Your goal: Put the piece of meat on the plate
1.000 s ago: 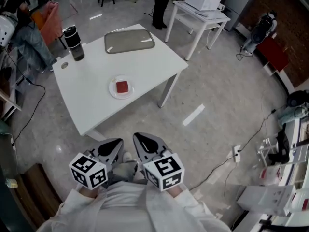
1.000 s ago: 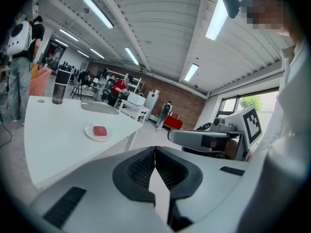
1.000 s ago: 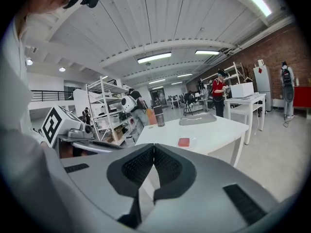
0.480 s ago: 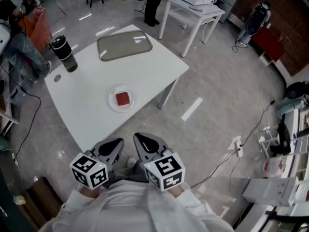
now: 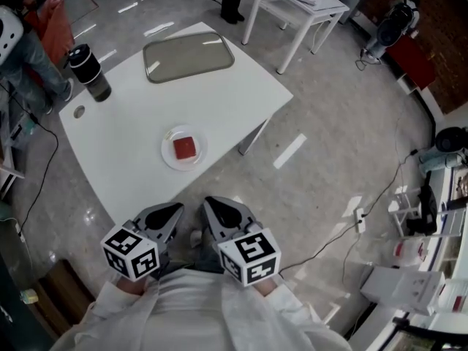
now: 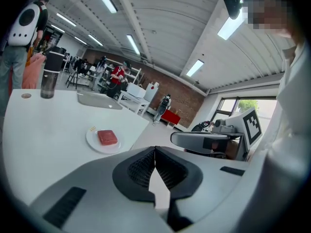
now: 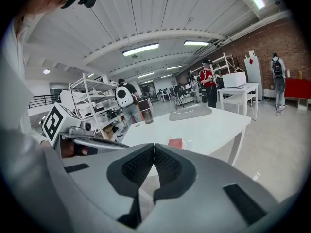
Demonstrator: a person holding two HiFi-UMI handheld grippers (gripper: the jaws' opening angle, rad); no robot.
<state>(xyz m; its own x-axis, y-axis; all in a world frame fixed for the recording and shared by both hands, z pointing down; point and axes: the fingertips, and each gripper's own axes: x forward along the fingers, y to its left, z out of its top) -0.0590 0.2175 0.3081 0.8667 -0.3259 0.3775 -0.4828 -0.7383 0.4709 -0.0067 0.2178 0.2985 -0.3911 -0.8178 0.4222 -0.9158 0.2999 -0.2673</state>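
A red square piece of meat (image 5: 185,148) lies on a small white plate (image 5: 170,154) near the front edge of the white table (image 5: 146,115). The meat (image 6: 107,137) and the plate (image 6: 92,140) also show in the left gripper view. In the right gripper view the meat (image 7: 175,143) is just beyond the jaws. My left gripper (image 5: 173,212) and my right gripper (image 5: 210,205) are held side by side close to my body, short of the table's near edge, both shut with nothing between the jaws.
A grey tray (image 5: 188,55) lies at the table's far side. A dark tumbler (image 5: 89,72) stands at the far left corner. People stand beyond the table (image 5: 29,57). A second white table (image 5: 300,6) is at the back right. Cables (image 5: 380,210) run across the floor on the right.
The table, plate and meat have drawn closer and shifted slightly left in the head view. Both grippers stay shut, side by side.
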